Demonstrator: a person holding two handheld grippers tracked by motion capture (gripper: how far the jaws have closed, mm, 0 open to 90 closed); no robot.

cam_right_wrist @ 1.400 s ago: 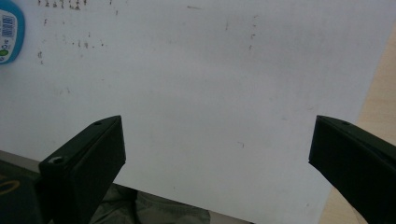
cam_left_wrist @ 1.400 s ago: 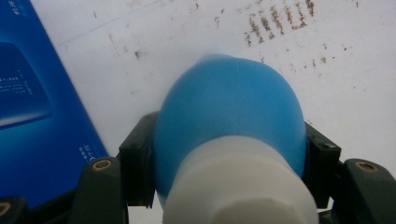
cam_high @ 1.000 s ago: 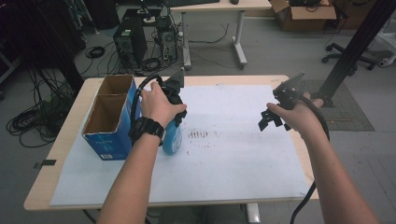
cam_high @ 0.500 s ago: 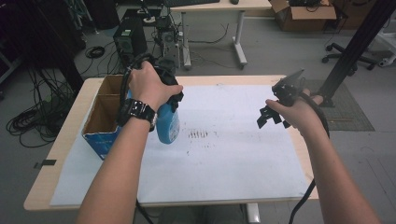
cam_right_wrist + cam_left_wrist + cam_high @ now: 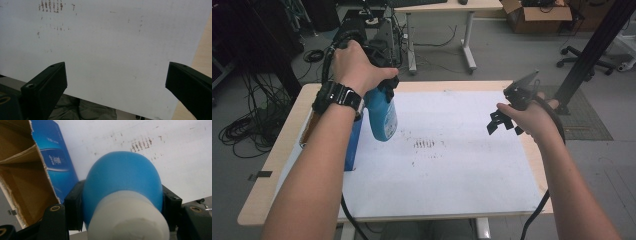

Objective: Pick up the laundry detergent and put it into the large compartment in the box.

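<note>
We see open white sheet (image 5: 452, 165) across the frame's centre and right; at left, the box (image 5: 353, 145) stands beneath the lifted bottle (image 5: 382, 115).

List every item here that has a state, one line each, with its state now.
Blue bottle: lifted off the table, hanging upright.
Left hand-held gripper: shut on the blue bottle.
Right hand-held gripper: open, nothing between its jaws.
Cardboard box: open on top, standing on the table.
White sheet: flat, with dark smudges.
</note>
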